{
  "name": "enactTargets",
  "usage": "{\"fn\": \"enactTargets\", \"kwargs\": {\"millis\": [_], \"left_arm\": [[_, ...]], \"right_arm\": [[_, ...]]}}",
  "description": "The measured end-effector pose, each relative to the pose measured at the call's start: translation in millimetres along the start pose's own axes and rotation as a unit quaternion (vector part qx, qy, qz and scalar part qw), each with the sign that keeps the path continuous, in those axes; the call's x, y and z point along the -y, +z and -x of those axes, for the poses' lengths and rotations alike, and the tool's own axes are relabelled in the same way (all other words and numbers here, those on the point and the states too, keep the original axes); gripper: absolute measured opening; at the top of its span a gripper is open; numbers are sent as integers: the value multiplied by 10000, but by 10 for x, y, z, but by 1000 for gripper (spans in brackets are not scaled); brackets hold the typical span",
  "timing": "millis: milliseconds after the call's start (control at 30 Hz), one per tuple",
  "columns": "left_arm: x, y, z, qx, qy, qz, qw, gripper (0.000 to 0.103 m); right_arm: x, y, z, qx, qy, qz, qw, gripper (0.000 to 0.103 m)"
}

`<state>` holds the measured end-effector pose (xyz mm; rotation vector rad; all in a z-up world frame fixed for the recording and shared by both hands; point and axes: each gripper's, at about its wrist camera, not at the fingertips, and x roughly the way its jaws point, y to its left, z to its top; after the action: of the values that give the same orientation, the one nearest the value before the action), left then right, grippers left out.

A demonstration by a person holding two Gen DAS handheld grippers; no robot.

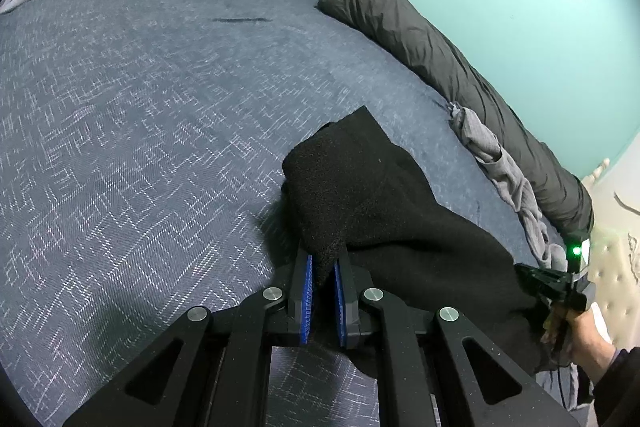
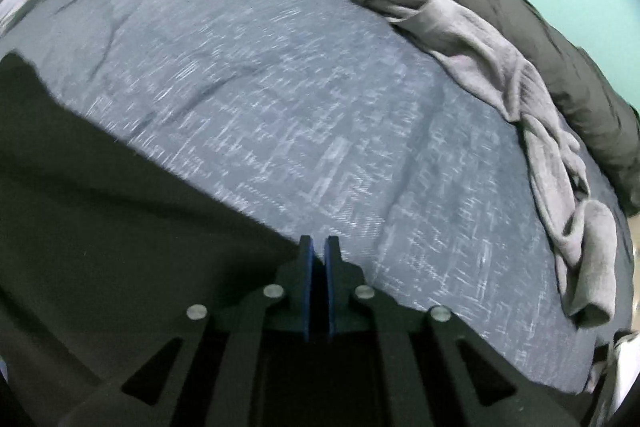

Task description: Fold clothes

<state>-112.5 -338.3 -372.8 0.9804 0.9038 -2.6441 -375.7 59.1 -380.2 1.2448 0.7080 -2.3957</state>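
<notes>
Left claw pinches black garment; right claw clamps its edge

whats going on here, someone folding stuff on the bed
Yes. A person holds a gripper in each hand over a bed with a blue patterned cover. The left gripper is shut on a fold of a black garment. The right gripper is shut at the same garment's edge; whether it pinches cloth is hard to tell. A crumpled grey garment lies untouched beside a dark rolled duvet.
</notes>
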Motion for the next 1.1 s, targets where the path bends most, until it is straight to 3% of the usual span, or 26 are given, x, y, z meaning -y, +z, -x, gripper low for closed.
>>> {"fn": "enactTargets", "kwargs": {"millis": [67, 100, 167, 267, 333, 467, 667, 867, 1033, 1100], "left_arm": [[-1, -2, -3, -23, -2, 3, 10000, 11], [-5, 0, -5, -39, 0, 18, 10000, 13], [-13, 11, -5, -47, -4, 73, 10000, 15], [8, 9, 26, -9, 58, 57, 10000, 22], [25, 23, 70, 51, 145, 43, 9999, 32], [86, 64, 201, 238, 238, -160, 9993, 41], [42, 129, 439, 577, 653, -47, 9962, 52], [191, 499, 191, 170, 695, -491, 9962, 57], [356, 848, -129, -202, 882, -874, 9921, 57], [432, 959, -325, -522, 849, -1085, 9891, 57]], "right_arm": [[104, -32, 146, 239, -187, -229, 9993, 7], [163, -76, 248, 392, -107, -407, 9983, 8], [281, -210, 481, 694, 142, -820, 9941, 21], [412, -520, 788, 984, 457, -1405, 9841, 29], [439, -774, 957, 1064, 670, -1710, 9772, 30], [355, -1244, 1163, 1161, 1045, -2124, 9646, 30], [106, -1729, 1360, 1343, 1886, -2476, 9408, 30], [-75, -1809, 1420, 1268, 2253, -2110, 9427, 30], [-28, -1828, 1455, 1477, 2414, -2169, 9343, 30], [-13, -1831, 1438, 1472, 2482, -2212, 9316, 30]]}}
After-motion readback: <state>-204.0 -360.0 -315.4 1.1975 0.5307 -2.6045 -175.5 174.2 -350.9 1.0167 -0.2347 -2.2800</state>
